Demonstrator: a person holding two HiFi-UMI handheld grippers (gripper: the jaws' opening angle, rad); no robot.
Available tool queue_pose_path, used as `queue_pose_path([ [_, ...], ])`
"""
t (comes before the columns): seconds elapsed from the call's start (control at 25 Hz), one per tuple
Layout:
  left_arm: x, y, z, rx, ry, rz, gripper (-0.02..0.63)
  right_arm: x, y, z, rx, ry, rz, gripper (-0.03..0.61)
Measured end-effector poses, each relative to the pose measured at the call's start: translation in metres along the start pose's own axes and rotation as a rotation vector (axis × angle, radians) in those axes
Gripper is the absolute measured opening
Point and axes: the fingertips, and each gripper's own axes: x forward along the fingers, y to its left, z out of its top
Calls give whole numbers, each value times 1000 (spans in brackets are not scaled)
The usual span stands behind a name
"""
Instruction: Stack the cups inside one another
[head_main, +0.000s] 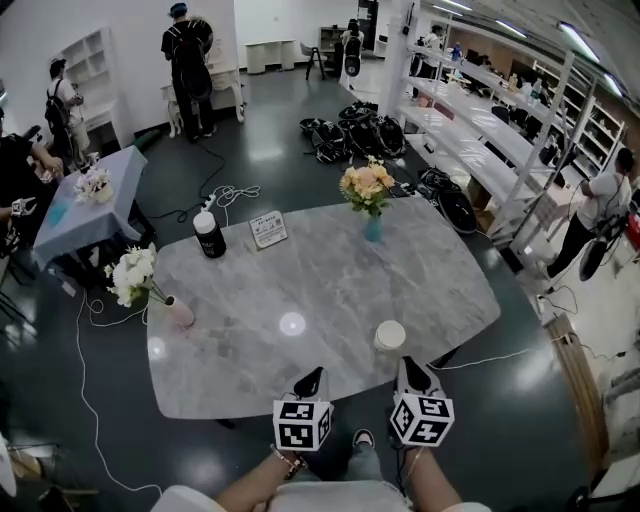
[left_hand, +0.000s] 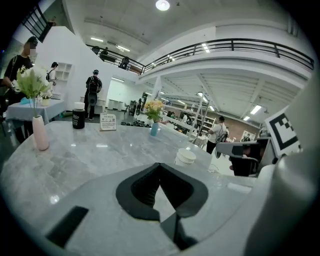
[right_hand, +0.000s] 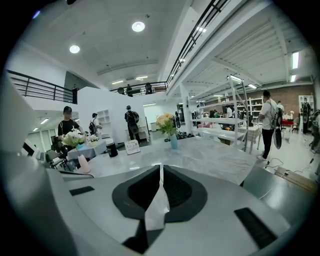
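1. At the bottom of the head view, the left hand-held gripper (head_main: 312, 378) and the right hand-held gripper (head_main: 411, 370) hang over the table's (head_main: 300, 290) near edge. Both are clenched with nothing between the jaws.
2. Just beyond the right one, lower centre-right, the white cups (head_main: 390, 335) stand upright as one nested stack. No loose cup shows, so stacking looks finished.
3. Farther up are a pink vase (head_main: 181, 312), a black bottle (head_main: 209, 236) and a blue vase (head_main: 372, 229).
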Motion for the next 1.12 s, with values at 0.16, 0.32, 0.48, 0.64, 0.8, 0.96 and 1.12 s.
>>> queue_pose_path([
  [0.16, -14, 4, -9, 14, 16, -20, -3, -18, 6, -12, 24, -6, -44, 23],
  [0.32, -24, 1, -10, 21, 8, -20, -3, -29, 12, -15, 14, -2, -34, 23],
  [0.48, -29, -8, -11, 26, -3, 1, -3, -32, 11, -14, 10, -4, -11, 23],
  [0.64, -30, -29, -6, 40, -25, 12, -3, -41, 0, -6, -2, -24, 13, 23],
  [0.8, -29, -50, 1, 53, -49, 20, -3, -49, -13, 1, -11, -33, 29, 23],
  [0.96, -26, -65, 0, 58, -54, 27, -3, -52, -24, 1, -18, -32, 44, 23],
  [1.12, -26, -79, -6, 76, -43, 30, -3, -57, -29, -2, -8, -34, 61, 23],
])
